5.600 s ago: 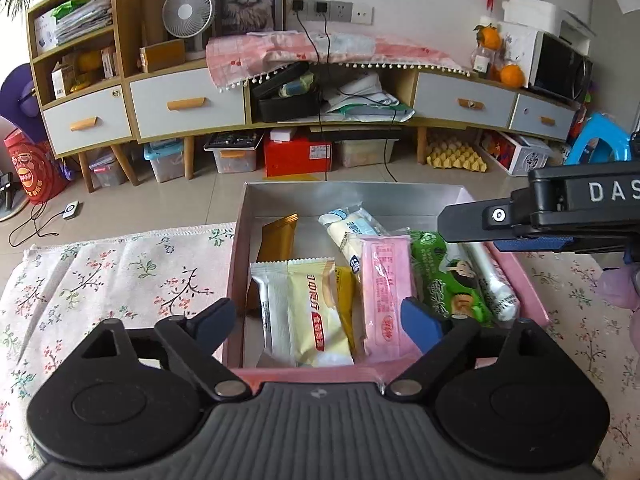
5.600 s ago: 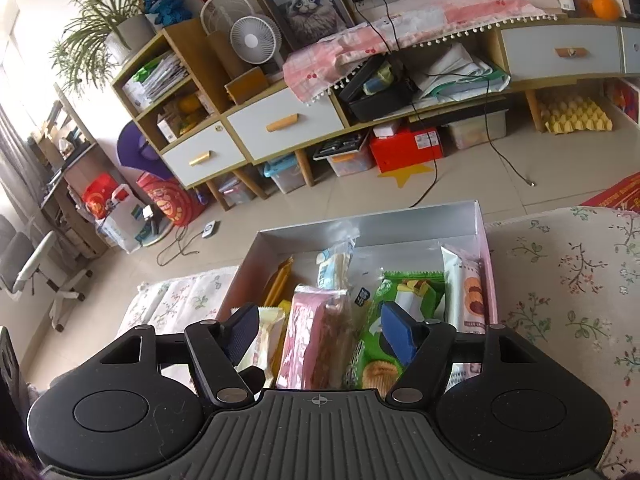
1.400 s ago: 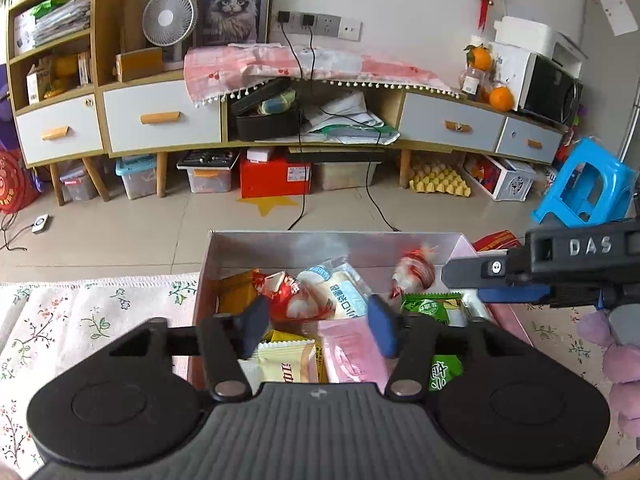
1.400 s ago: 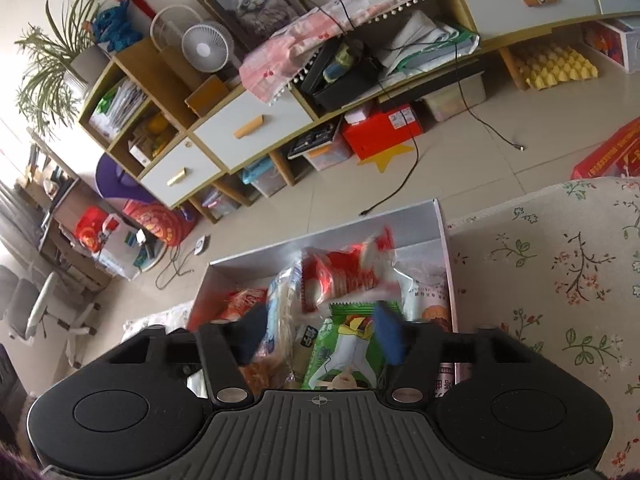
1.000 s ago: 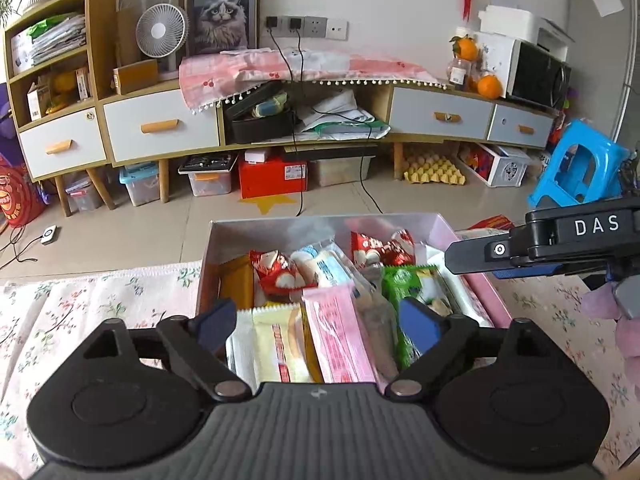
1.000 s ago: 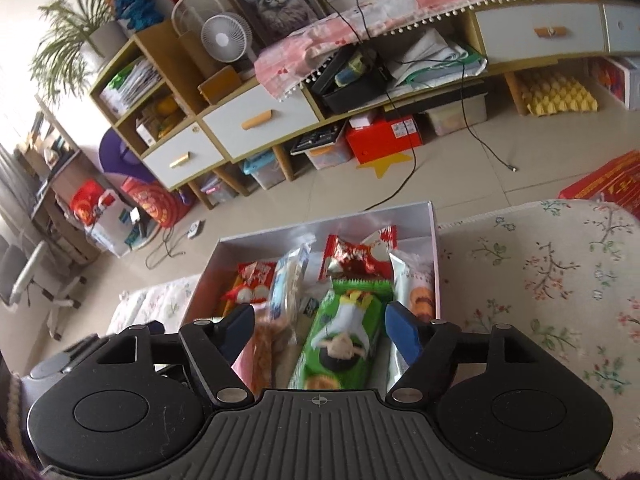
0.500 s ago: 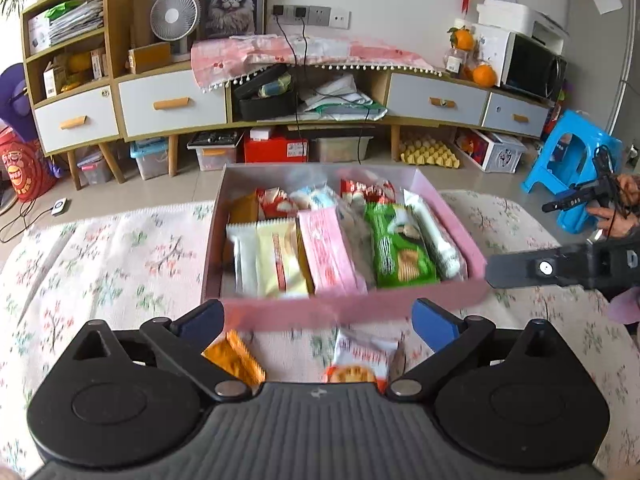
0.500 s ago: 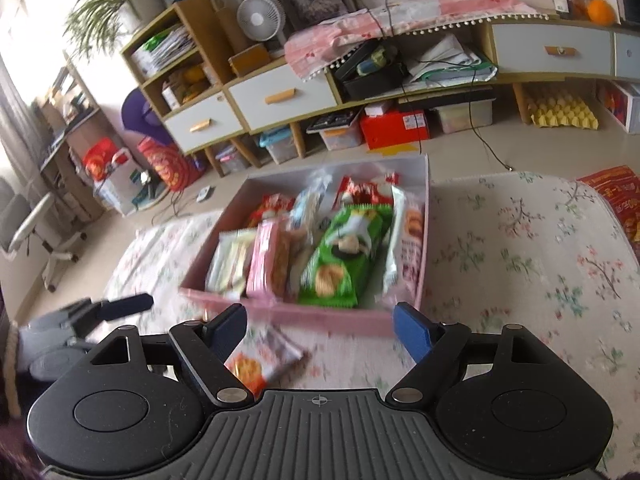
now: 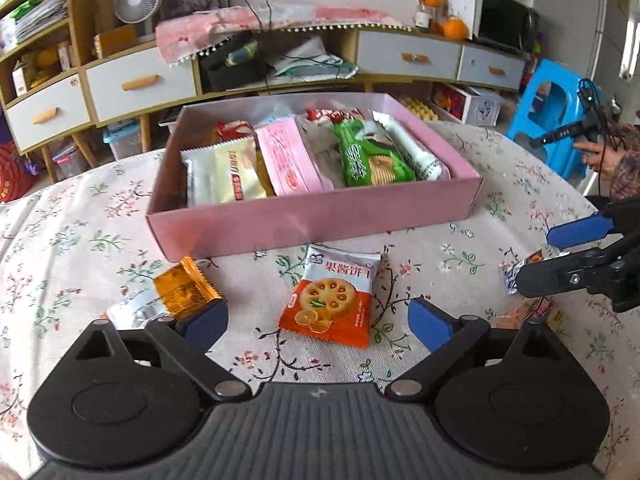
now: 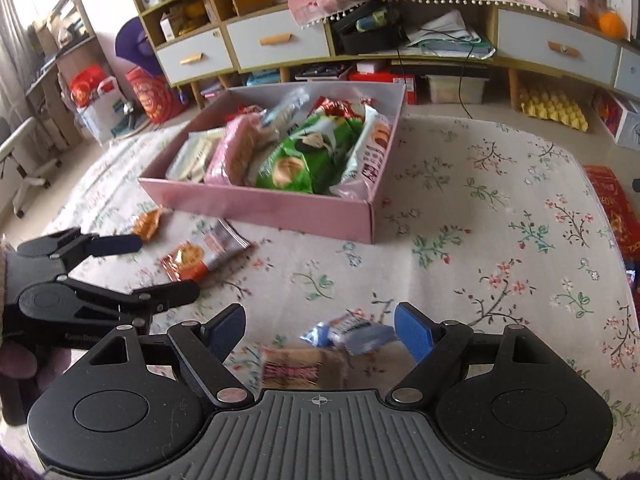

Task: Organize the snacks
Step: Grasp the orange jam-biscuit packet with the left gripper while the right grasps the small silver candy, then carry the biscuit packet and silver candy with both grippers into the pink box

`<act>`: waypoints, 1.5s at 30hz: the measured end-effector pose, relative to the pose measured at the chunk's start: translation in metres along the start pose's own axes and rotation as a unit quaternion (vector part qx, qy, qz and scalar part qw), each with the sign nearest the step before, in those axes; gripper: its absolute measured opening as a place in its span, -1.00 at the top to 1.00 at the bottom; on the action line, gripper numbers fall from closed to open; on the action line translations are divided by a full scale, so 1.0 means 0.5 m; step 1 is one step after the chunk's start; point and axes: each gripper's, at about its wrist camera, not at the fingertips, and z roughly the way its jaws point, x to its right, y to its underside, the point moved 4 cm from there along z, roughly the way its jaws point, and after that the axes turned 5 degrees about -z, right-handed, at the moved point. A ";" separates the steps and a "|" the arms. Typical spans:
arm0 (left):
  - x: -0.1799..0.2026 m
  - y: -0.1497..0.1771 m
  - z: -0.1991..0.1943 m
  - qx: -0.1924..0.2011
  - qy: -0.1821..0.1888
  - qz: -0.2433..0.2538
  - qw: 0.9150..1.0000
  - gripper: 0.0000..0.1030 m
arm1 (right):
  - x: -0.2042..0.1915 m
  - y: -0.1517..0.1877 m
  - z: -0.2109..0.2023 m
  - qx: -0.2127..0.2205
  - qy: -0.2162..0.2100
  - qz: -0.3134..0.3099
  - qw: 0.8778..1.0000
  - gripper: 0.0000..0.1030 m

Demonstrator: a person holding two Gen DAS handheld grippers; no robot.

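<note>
Pink box (image 9: 312, 220), packed with snacks, sits toward the worktop's (image 10: 480, 240) far edge. Left hand-held gripper (image 9: 318, 318) hangs released above an orange biscuit packet (image 9: 330, 296) lying loose just before the box. Right hand-held gripper (image 10: 320, 330), also released, hangs over a blue-white packet (image 10: 352, 334) near the near edge.

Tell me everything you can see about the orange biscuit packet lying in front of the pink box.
The biscuit packet is a sealed glossy pouch, white at the top with red Chinese writing, orange-red below with a picture of a round holed biscuit. It lies flat, face up, slightly tilted on the floral tablecloth, just in front of the pink box, not touching it. Nothing holds it; the left gripper hovers open near it.
</note>
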 end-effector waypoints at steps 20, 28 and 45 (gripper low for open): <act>0.006 0.022 -0.002 0.022 0.010 0.031 0.999 0.08 | 0.046 0.026 0.025 -0.014 -0.037 0.034 0.999 0.38; 0.008 0.020 -0.009 0.018 0.013 0.027 0.999 0.28 | 0.033 0.028 0.021 -0.014 -0.039 0.025 0.999 0.41; 0.009 -0.009 -0.055 0.027 0.026 0.003 0.999 0.32 | 0.027 -0.010 0.002 0.015 -0.053 0.053 0.997 0.41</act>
